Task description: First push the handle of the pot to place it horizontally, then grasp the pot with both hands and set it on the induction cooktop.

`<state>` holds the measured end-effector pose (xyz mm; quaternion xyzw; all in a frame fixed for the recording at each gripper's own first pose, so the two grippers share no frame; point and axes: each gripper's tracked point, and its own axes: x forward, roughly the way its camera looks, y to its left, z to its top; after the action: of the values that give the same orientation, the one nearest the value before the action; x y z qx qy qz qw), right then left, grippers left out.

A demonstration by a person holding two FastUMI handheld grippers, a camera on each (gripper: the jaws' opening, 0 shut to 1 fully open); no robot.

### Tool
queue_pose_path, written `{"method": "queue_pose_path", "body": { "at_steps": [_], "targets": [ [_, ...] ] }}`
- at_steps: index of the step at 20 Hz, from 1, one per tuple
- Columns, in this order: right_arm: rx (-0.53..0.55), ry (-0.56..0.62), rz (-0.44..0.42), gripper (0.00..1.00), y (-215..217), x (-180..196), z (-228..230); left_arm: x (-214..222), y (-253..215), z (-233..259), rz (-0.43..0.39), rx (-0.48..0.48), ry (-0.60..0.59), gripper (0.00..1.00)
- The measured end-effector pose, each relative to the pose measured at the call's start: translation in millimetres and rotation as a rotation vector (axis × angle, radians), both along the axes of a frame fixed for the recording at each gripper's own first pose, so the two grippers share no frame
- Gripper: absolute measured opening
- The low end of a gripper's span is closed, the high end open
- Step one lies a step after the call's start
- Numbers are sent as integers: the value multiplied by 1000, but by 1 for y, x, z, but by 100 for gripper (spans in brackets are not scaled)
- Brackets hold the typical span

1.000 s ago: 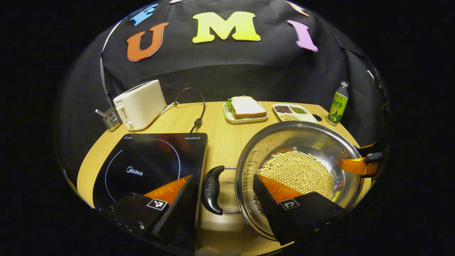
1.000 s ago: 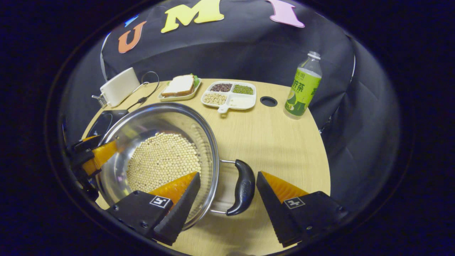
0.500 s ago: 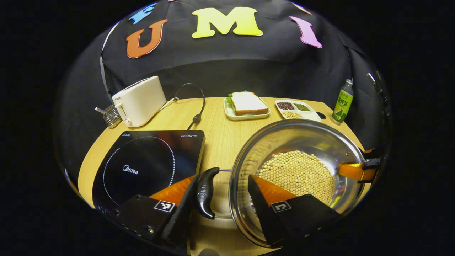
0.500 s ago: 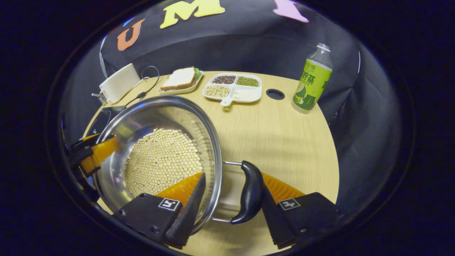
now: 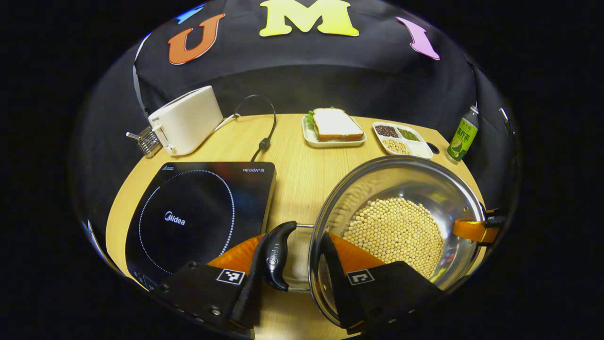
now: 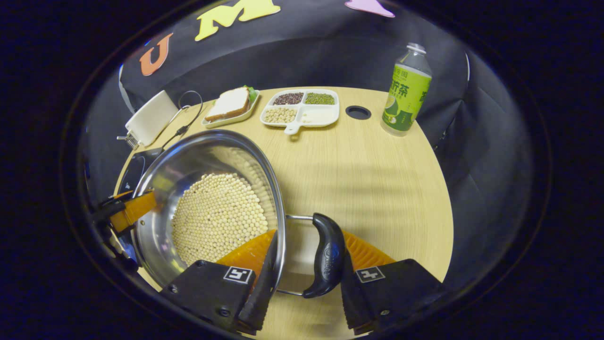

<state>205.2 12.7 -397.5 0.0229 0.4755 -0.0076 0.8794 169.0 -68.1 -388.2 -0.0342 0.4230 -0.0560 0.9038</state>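
A steel pot (image 5: 377, 184) holding soybeans (image 5: 396, 231) is over the wooden table, just right of the black induction cooktop (image 5: 198, 212). Its two black side handles lie horizontal. My left gripper (image 5: 292, 267) is shut on the near handle (image 5: 276, 252), one finger outside the handle and the other inside the pot wall. In the right gripper view, my right gripper (image 6: 306, 271) clamps the opposite handle (image 6: 328, 255) and rim of the pot (image 6: 188, 160) the same way. Each view shows the other gripper's orange finger at the pot's far rim. Whether the pot rests on the table I cannot tell.
At the back of the table (image 6: 368, 179) stand a white toaster (image 5: 186, 120) with its cable (image 5: 264, 127), a sandwich plate (image 5: 335, 126), a divided dish of beans (image 5: 401, 139) and a green bottle (image 6: 406, 92). A round hole (image 6: 357, 112) sits near the bottle.
Both grippers went from open astride the handles to shut on them, each pinching handle and pot wall together. Both cameras drew in closer to the pot.
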Motion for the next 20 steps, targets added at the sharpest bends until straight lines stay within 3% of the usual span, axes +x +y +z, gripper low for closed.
{"method": "queue_pose_path", "body": {
  "at_steps": [2,3,4,5,12,20],
  "targets": [
    [6,-13,-19,63,7,-15,13,-1,6,11,-13,-12,-28,63],
    [-4,-26,-24,63,10,-20,23,-3,10,18,-22,-18,-42,73],
    [-14,-41,-34,63,15,-24,32,-2,13,25,-35,-26,-58,73],
    [-22,-51,-45,62,22,-29,41,-2,19,30,-48,-35,-69,63],
    [-31,-115,-81,63,105,-62,81,-17,96,64,-80,-46,-141,63],
    [-12,-128,-47,62,220,-71,76,-36,210,59,-39,-33,-140,63]
  ]
}}
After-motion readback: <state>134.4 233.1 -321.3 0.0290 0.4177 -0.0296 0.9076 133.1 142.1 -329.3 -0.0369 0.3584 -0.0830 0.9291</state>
